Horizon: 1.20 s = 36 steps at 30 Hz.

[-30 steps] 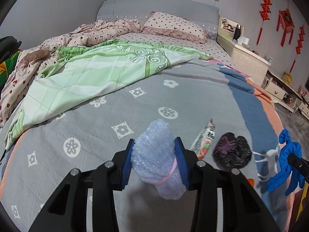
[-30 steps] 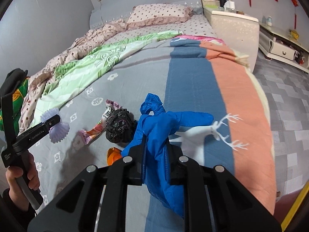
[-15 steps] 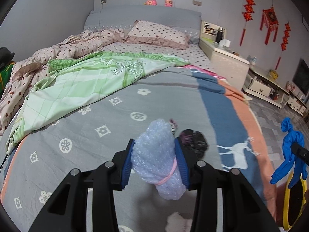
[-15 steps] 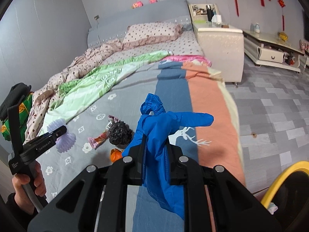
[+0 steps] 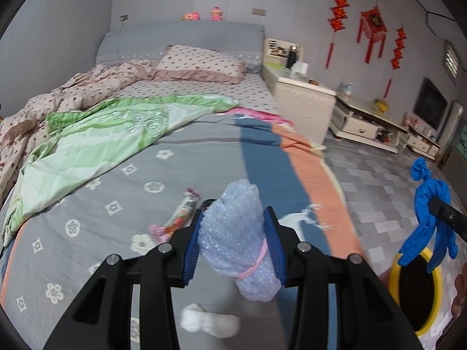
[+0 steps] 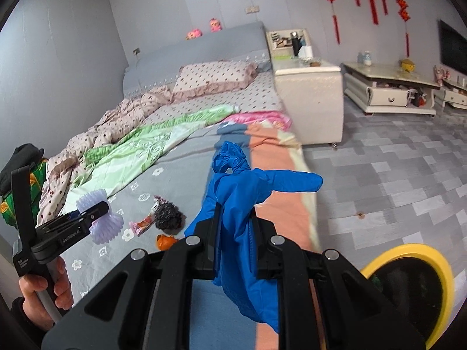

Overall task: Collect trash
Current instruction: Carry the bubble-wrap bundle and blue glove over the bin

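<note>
At centre-bottom of the left wrist view, the left gripper [image 5: 233,239] is clamped on a bubble-wrap roll [image 5: 238,242] w/ a pink band, over the grey bedspread [image 5: 122,201]. A snack wrapper [image 5: 182,215] lies just left of it; a white wad [image 5: 208,322] sits below, blurred. Right gripper [image 6: 235,239] at centre-bottom of its view pinches a blue glove [image 6: 242,204]. Yellow-rimmed bin [image 6: 408,280] at lower right. Black crumpled bag [image 6: 168,216] & orange scrap [image 6: 165,241] lie on the bed, left of the glove.
</note>
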Tool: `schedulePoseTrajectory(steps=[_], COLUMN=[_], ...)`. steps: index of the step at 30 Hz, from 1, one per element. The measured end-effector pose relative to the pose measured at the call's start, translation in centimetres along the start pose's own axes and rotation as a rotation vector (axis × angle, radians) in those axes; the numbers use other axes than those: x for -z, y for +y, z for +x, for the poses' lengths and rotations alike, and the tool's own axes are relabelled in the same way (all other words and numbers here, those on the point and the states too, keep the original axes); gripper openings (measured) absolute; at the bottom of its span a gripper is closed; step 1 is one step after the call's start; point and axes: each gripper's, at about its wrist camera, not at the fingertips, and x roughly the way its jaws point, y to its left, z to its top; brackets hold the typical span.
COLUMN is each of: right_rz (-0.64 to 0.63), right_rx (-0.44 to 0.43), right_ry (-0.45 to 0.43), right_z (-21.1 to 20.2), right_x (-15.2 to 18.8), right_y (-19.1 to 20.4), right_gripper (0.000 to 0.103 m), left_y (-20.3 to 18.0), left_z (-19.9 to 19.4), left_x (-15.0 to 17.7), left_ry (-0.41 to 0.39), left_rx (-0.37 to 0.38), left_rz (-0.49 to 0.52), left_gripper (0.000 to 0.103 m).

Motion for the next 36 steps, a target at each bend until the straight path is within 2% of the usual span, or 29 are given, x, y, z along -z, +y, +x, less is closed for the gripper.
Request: schedulePoseTrajectory(steps=[11, 17, 28, 36], right_rz=[0.043, 0.059, 0.121, 0.167], right_rx=[0.09, 0.128, 0.197, 0.239], right_ry=[-0.088, -0.114, -0.112, -0.074], right_z=[-7.8, -10.5, -12.6, -13.1], right_x=[-1.4, -1.6, -0.2, 2.4], right_y=[-6.2, -9.3, -16.1, -20.8], right_gripper=[0.014, 0.014, 0.015, 0.015], left_y=[-9.4, -14.3, -22.4, -27.1], left_z=[-3.2, -3.4, -2.2, 0.3], left_x=[-0.5, 0.1, 2.5, 4.9], left_ry=[-0.039, -0.028, 0.013, 0.072], left_rx=[0.117, 0.173, 0.261, 0.303], left_rz=[0.115, 0.167, 0.268, 0.326], left_gripper=[0.039, 0.039, 0.039, 0.04])
